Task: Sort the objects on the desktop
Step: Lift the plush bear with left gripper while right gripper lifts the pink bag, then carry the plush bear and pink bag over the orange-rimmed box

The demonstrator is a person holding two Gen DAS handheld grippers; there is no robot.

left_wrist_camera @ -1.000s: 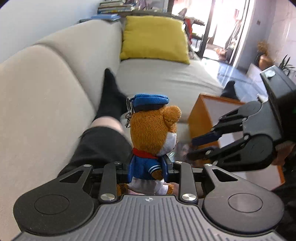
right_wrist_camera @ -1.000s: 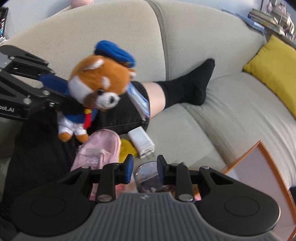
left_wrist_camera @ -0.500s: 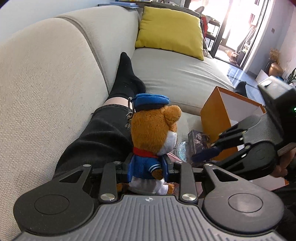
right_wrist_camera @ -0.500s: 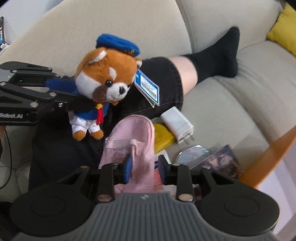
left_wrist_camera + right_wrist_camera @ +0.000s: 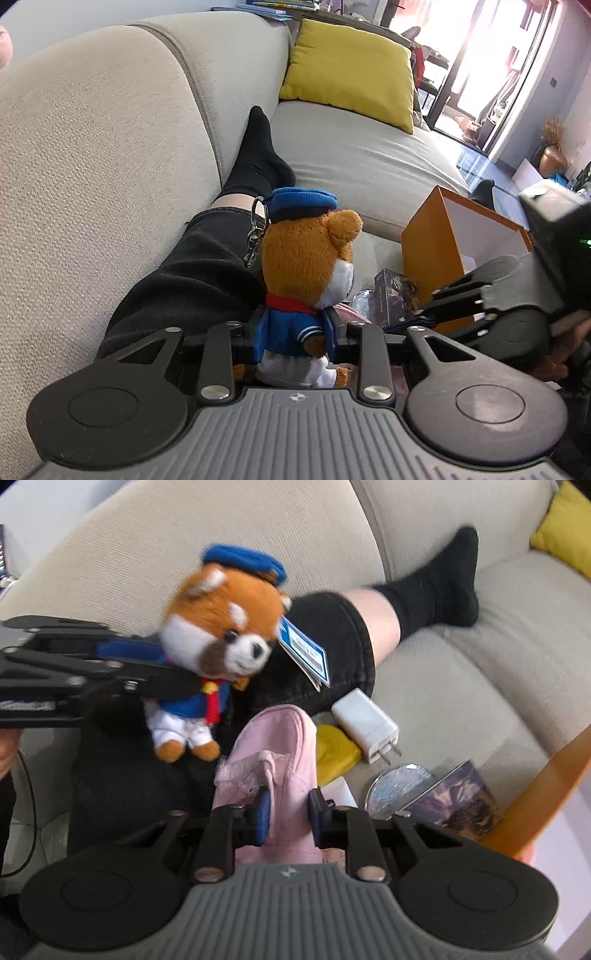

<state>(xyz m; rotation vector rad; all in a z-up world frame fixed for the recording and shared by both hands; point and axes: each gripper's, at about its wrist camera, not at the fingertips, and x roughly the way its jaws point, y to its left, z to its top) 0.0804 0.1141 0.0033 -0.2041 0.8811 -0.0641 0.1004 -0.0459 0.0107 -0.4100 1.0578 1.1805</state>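
My left gripper (image 5: 295, 338) pinches the soft, light plush toy (image 5: 306, 269) by its torso above the sofa; my right gripper (image 5: 288, 808) is closing around the floppy pink pouch (image 5: 277, 746).

Clutter crowds the sofa seat (image 5: 461, 686) beside the person's leg (image 5: 332, 635): a pink shoe (image 5: 280, 760), a yellow item (image 5: 334, 749), a white charger (image 5: 364, 720), a round glittery disc (image 5: 399, 782) and a dark card pack (image 5: 461, 797) lie close together, leaving little gap between them. The orange box (image 5: 428, 251) walls off one side. Beyond the leg, the seat towards the yellow cushion (image 5: 351, 70) lies open. The box's open top is unobstructed.
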